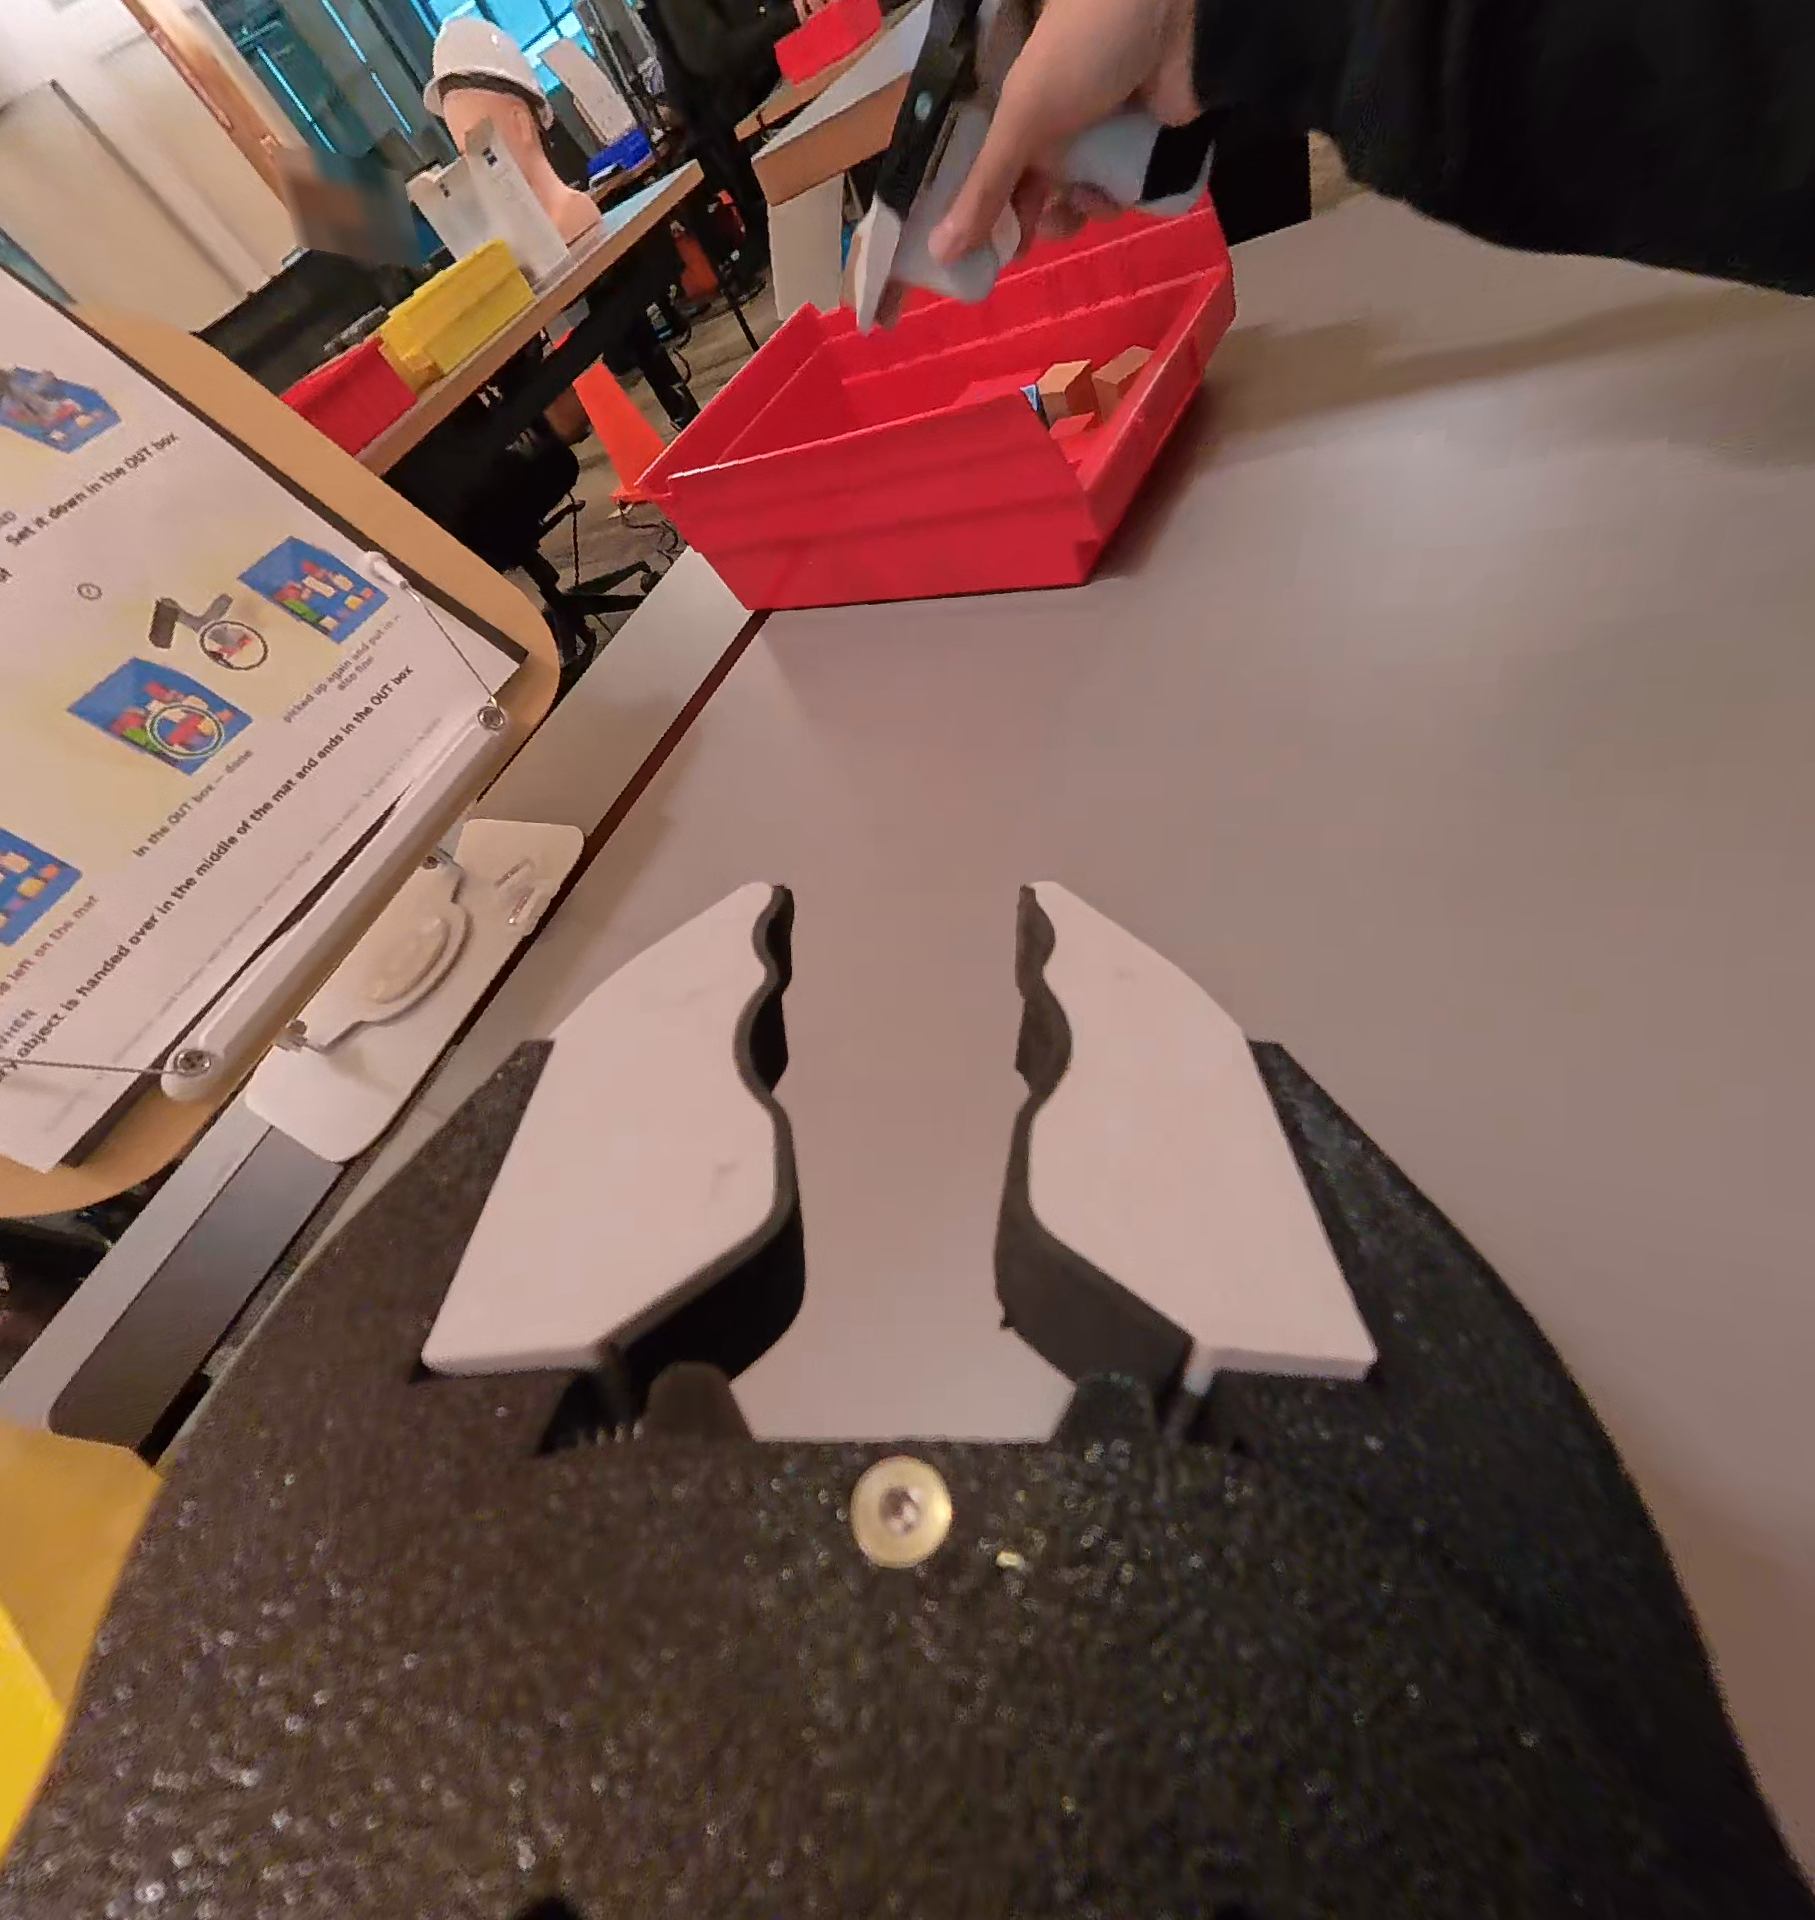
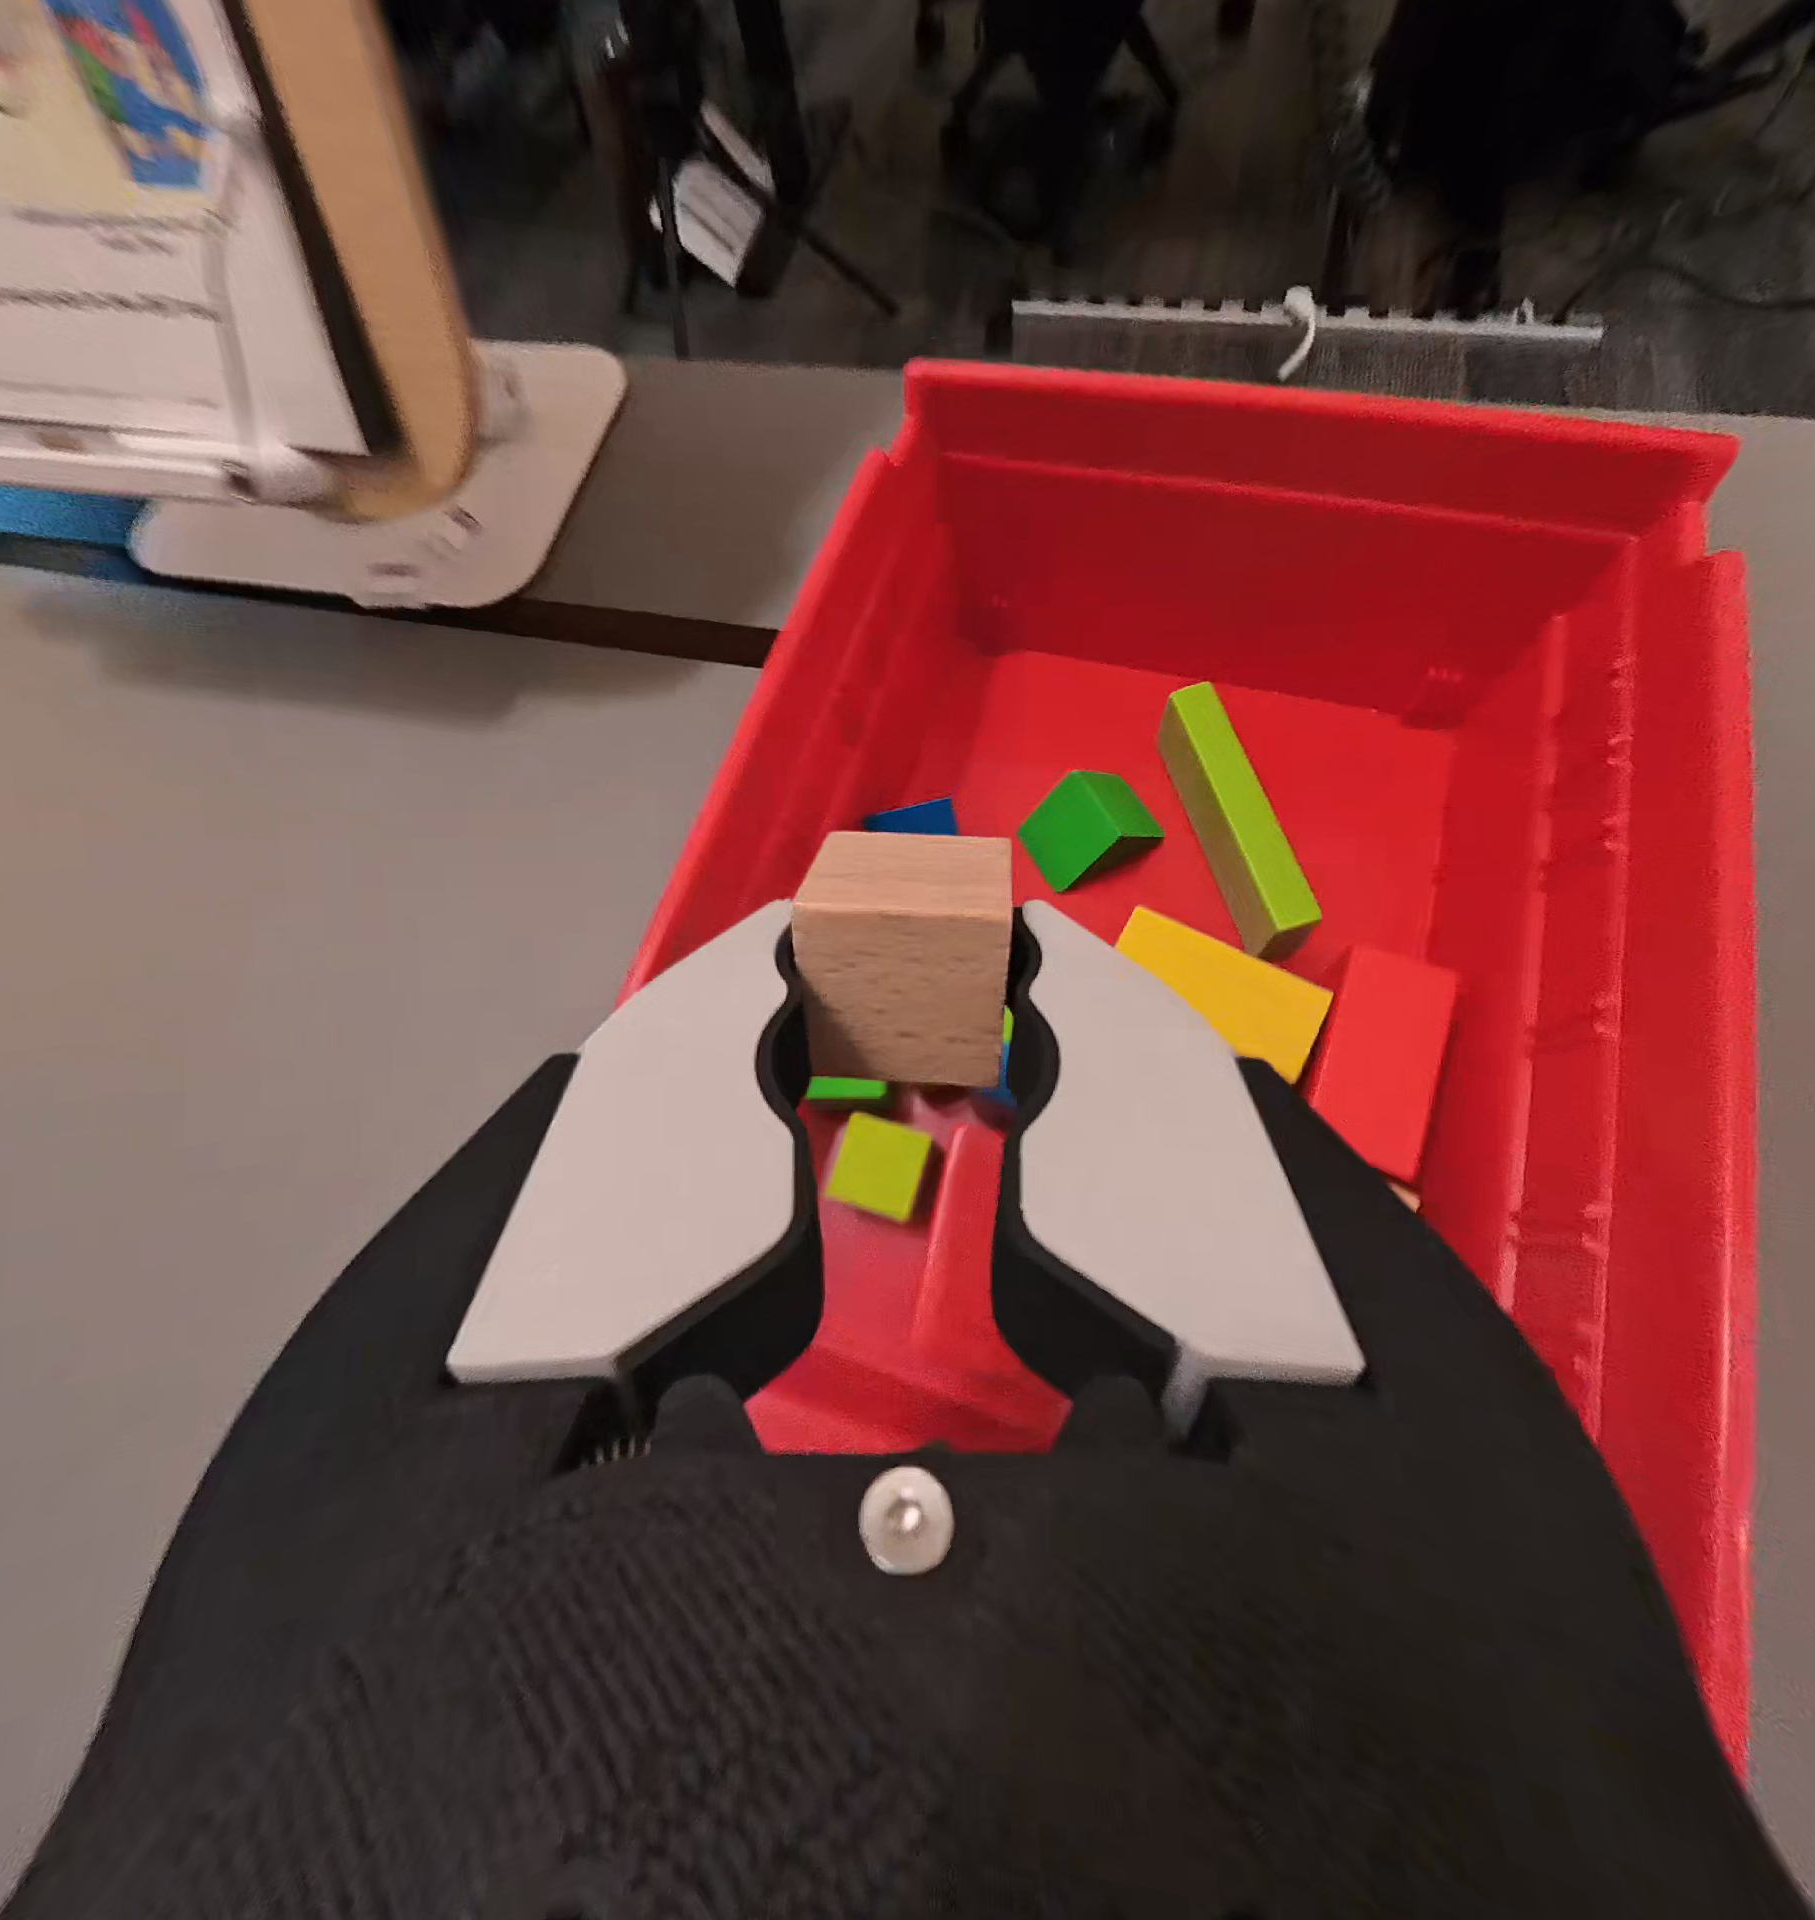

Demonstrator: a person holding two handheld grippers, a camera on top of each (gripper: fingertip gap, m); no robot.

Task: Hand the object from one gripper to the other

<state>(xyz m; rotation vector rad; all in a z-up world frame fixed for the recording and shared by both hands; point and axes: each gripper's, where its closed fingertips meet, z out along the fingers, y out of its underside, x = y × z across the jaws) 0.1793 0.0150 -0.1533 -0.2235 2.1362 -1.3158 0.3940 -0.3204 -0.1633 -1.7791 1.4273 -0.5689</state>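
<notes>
My right gripper (image 2: 905,935) is shut on a plain wooden cube (image 2: 901,961); both pads press its sides and it hangs above the red bin (image 2: 1609,935). In the left wrist view the right gripper (image 1: 882,281) shows at the top, held by a hand over the red bin (image 1: 882,499); the cube is hidden there. My left gripper (image 1: 903,914) is open and empty, low over the grey table (image 1: 1298,831), pointing toward the red bin.
The red bin holds several coloured blocks: a long light-green bar (image 2: 1235,821), a green wedge (image 2: 1085,826), a yellow block (image 2: 1225,987), a red block (image 2: 1386,1060). An instruction sheet on a stand (image 1: 155,727) is at the left. A yellow bin (image 1: 9,1621) sits at the lower left. Some 40 cm of space lies between my two pairs of fingers.
</notes>
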